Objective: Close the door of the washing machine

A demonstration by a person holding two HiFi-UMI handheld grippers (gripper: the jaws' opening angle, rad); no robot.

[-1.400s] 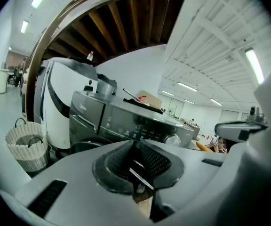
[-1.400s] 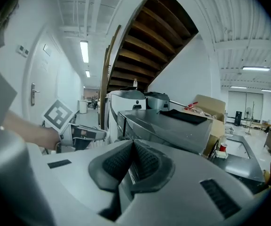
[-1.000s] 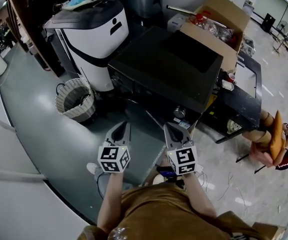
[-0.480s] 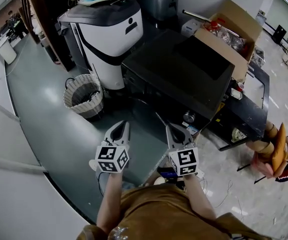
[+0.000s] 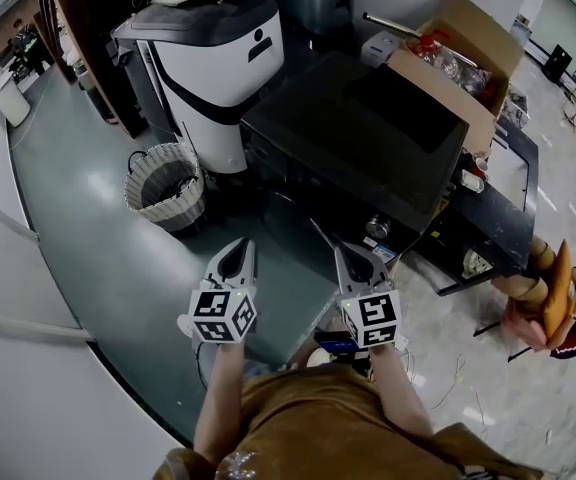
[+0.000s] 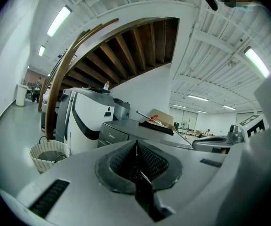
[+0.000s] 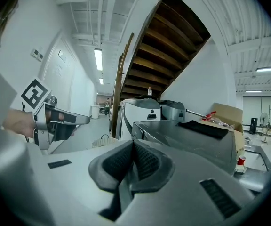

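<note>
**view slides right, both claws stay low and clenched**

since a second ago the whole scene has slid to the right in the head view, while the two claws have stayed low in the middle. the left claw [image 5: 239,248] is clenched, its jaws pressed together on nothing. the right claw [image 5: 347,254] is clenched and empty too. both point towards the black washing machine [image 5: 358,138], which stands just ahead, apart from either claw. its door cannot be made out. a white appliance [image 5: 213,53] stands at its left, with a woven basket [image 5: 163,186] on the floor in front of that and a cardboard box [image 5: 458,43] behind the machine.
</note>
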